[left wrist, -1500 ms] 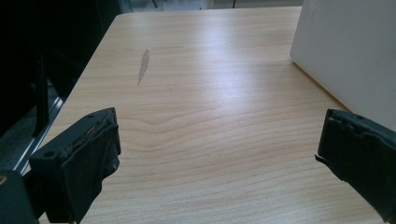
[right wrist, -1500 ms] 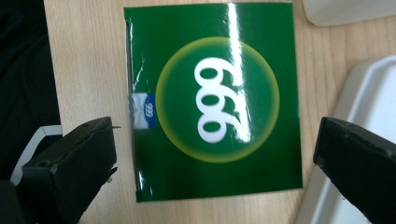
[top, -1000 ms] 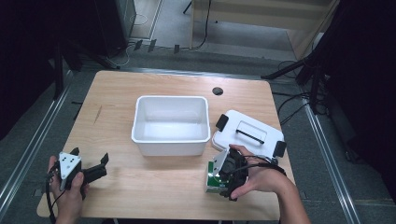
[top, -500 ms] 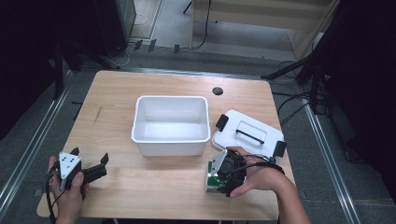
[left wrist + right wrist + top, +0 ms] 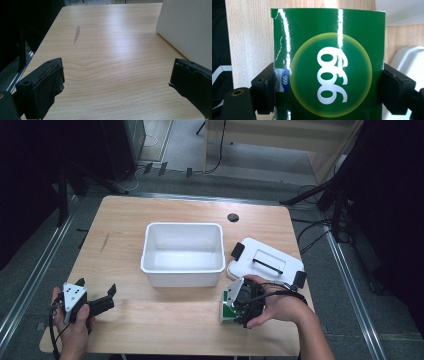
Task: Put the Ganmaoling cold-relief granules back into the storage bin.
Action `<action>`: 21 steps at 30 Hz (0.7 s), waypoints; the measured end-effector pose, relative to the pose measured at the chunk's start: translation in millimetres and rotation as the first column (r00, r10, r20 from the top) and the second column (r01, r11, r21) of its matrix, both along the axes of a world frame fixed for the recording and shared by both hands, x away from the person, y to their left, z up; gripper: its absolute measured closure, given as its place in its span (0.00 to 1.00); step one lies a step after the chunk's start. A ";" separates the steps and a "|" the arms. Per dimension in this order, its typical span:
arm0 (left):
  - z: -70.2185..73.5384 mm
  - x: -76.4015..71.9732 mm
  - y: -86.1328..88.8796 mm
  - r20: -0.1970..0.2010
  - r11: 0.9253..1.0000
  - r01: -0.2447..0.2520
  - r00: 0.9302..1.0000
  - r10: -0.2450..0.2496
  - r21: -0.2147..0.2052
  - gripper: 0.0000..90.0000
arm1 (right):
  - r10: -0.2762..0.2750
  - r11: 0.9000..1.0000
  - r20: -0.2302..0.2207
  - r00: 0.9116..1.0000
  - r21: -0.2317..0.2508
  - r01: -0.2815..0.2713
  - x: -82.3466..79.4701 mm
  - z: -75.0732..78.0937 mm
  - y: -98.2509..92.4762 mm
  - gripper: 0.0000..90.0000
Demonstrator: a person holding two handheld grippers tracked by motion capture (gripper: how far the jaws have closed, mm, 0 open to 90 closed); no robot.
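Wooden surface (image 5: 165, 320): green box (image 5: 329, 65) between right gripper (image 5: 239, 304) fingers (image 5: 265, 87), which have just been closing and now clamp its sides; left gripper (image 5: 95, 302) fingers (image 5: 42, 85) spread wide, nothing between.

You have 2 grippers in view: the left gripper (image 5: 95, 304) at the lower left and the right gripper (image 5: 239, 306) at the lower right. You also have 1 green box (image 5: 329, 65), 1 white bin (image 5: 182, 254) at the centre, 1 white lid (image 5: 266, 262) to its right, and 1 table (image 5: 150, 320).
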State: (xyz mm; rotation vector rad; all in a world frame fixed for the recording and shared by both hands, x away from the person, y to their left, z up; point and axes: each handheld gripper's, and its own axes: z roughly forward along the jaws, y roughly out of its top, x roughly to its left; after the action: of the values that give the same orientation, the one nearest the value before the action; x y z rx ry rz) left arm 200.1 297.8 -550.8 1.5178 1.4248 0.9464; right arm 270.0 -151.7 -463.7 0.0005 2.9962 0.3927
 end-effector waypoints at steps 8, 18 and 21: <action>0.1 -0.1 -0.1 -0.001 1.000 0.002 1.000 -0.002 0.006 0.00 | -0.011 1.000 0.017 1.000 -0.003 0.011 3.4 12.1 -7.2 0.18; 0.1 0.0 -0.2 -0.001 1.000 0.002 1.000 -0.002 0.006 0.00 | -0.022 1.000 0.021 1.000 -0.011 0.022 10.0 23.5 -14.6 0.18; 0.1 0.0 -0.2 -0.001 1.000 0.002 1.000 -0.002 0.006 0.00 | -0.023 1.000 0.025 0.999 -0.006 0.023 12.2 27.5 -16.6 0.18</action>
State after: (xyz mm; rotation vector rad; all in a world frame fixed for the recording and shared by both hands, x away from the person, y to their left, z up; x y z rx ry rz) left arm 200.1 297.5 -550.7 1.5240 1.4223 0.9503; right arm 282.2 -168.3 -436.2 0.0286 2.9695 0.3781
